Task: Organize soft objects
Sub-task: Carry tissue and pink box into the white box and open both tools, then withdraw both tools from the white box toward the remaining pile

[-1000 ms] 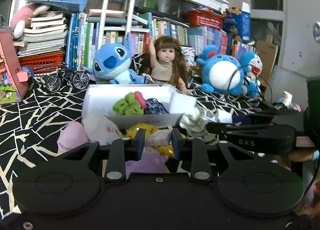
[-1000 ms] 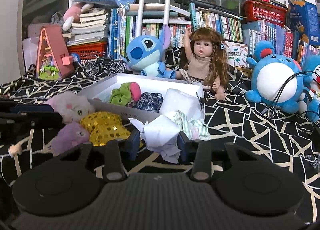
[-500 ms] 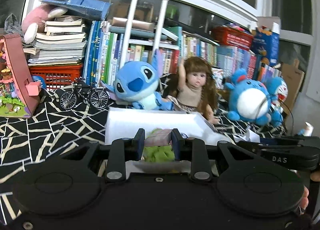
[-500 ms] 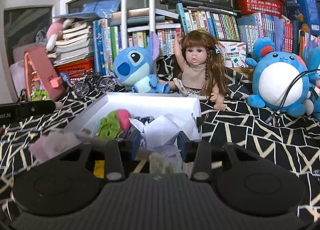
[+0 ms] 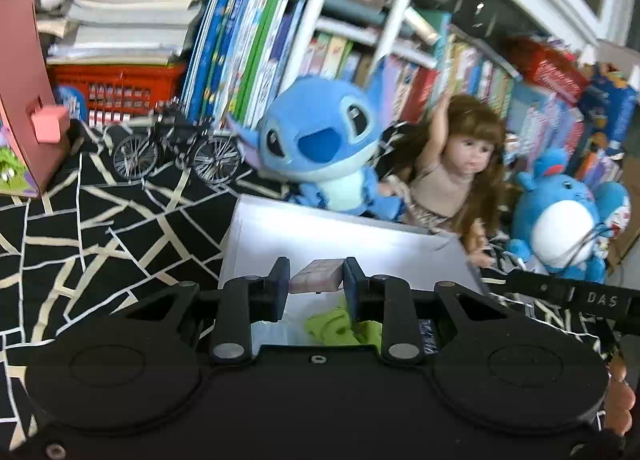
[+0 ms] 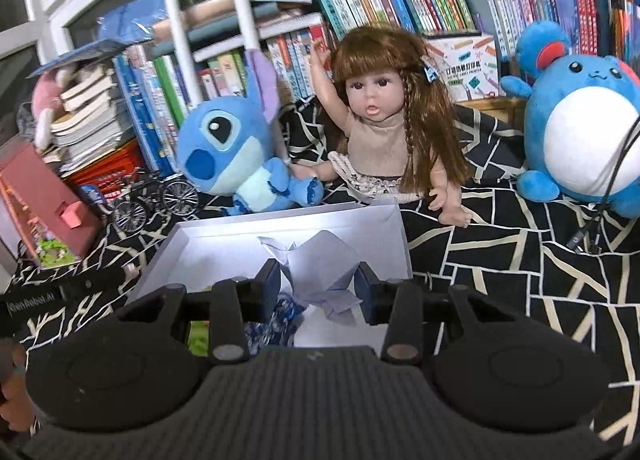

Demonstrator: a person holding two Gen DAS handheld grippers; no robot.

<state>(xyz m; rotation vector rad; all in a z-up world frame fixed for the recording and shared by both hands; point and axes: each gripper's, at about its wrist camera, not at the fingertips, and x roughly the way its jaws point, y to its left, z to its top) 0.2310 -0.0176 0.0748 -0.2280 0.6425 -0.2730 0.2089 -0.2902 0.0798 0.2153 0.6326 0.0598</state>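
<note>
A white open box (image 5: pixel 352 236) (image 6: pixel 248 240) lies on the patterned cloth in front of the toys. My left gripper (image 5: pixel 316 280) is shut on a small pink block (image 5: pixel 318 280) and hangs over the box's near half. Under it, a green soft toy (image 5: pixel 340 328) lies in the box. My right gripper (image 6: pixel 318 288) is shut on a crumpled white paper wad (image 6: pixel 320 264), held above the box's right part. A blue patterned fabric piece (image 6: pixel 276 320) shows below its left finger.
Behind the box sit a blue Stitch plush (image 5: pixel 320 148) (image 6: pixel 232 152), a long-haired doll (image 5: pixel 460 176) (image 6: pixel 384 120) and a round blue plush (image 5: pixel 560 224) (image 6: pixel 580 128). A toy bicycle (image 5: pixel 176 148), a pink toy house (image 5: pixel 24 100) and shelves of books stand behind.
Both grippers carried their loads forward from the pile at the near side to above the box. The view tilted as they rolled, and the loose plush toys dropped out of sight.
</note>
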